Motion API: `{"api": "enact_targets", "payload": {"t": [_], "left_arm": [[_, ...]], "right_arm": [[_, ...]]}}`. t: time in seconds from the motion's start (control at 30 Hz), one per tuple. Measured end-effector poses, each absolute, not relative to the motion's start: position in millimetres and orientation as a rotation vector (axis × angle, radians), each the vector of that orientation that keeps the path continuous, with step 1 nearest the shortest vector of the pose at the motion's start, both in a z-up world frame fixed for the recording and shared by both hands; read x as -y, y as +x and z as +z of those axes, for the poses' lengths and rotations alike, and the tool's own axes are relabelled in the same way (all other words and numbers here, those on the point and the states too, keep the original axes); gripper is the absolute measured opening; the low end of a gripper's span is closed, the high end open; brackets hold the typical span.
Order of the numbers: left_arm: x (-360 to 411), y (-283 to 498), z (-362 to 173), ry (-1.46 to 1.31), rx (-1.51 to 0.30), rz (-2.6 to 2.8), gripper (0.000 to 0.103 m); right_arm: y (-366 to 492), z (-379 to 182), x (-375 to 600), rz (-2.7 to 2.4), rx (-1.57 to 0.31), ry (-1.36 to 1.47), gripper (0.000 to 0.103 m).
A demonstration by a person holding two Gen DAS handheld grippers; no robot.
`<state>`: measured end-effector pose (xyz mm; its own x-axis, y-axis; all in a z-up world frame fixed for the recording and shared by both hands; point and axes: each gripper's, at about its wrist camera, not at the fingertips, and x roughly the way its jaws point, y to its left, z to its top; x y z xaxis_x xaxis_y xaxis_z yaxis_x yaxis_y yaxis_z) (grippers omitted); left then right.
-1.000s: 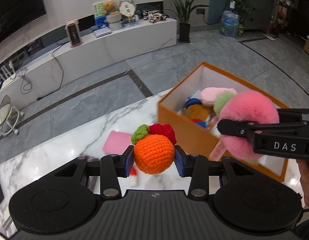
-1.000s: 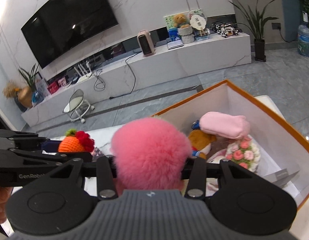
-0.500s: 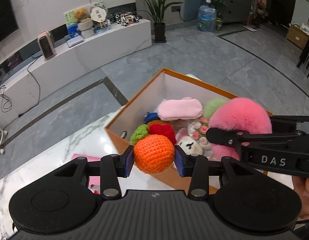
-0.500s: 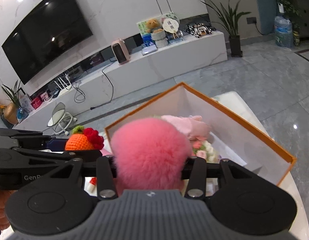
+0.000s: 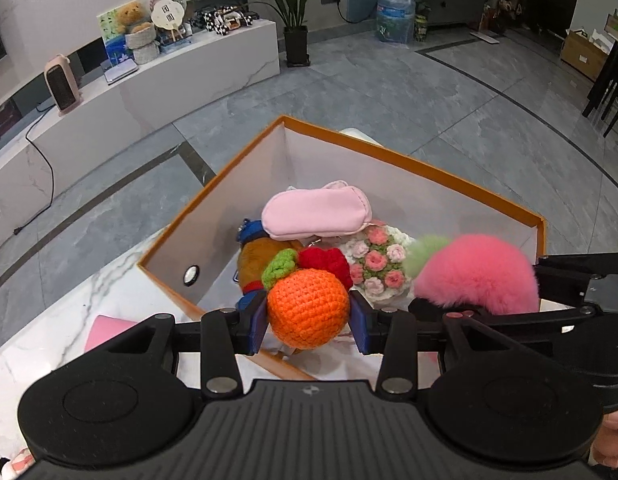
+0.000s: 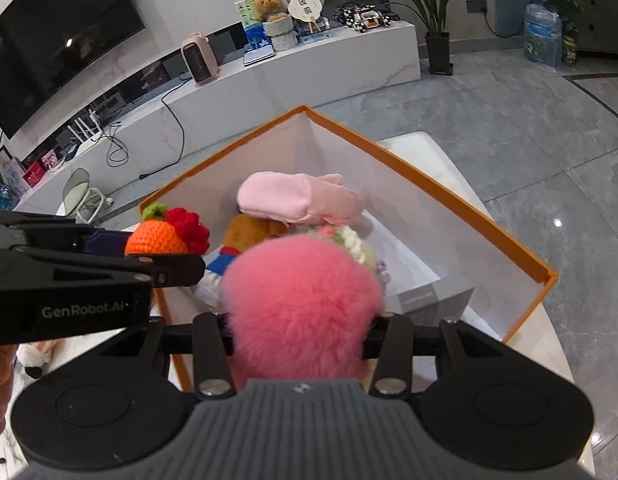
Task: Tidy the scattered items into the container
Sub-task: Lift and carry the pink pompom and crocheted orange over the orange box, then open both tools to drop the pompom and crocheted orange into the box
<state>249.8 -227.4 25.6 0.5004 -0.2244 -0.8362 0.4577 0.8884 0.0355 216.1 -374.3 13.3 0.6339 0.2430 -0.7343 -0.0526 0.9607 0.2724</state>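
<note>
My left gripper (image 5: 308,322) is shut on a crocheted orange fruit (image 5: 307,306) with a green leaf and red tuft, held over the near-left edge of the orange box (image 5: 413,160). My right gripper (image 6: 299,334) is shut on a fluffy pink pom-pom (image 6: 303,304), also above the box (image 6: 429,184). In the left wrist view the pom-pom (image 5: 477,274) and right gripper (image 5: 481,304) hang just to the right of the fruit. In the right wrist view the fruit (image 6: 159,236) and left gripper (image 6: 165,258) show at the left. Inside lie a pink pouch (image 5: 317,212), a crocheted flower bouquet (image 5: 375,262) and a brown plush toy (image 5: 257,256).
The box stands on a white marble table (image 5: 89,292). A pink flat item (image 5: 105,330) lies on the table left of the box. A small grey carton (image 6: 433,298) sits in the box's right part. Grey tiled floor and a white TV bench (image 6: 329,60) lie beyond.
Both grippers have moved forward and down over the box with their toys still held. The box's inside now fills the middle of both views.
</note>
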Motion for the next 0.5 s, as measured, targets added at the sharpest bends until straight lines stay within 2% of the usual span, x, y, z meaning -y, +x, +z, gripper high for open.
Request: {"api": "enact_targets", "payload": {"t": [0.5], "left_arm": [[229, 266, 10, 0.216, -0.991, -0.414, 0.048]], "right_arm": [[234, 14, 385, 0.093, -0.815, 0.22, 0.048]]}}
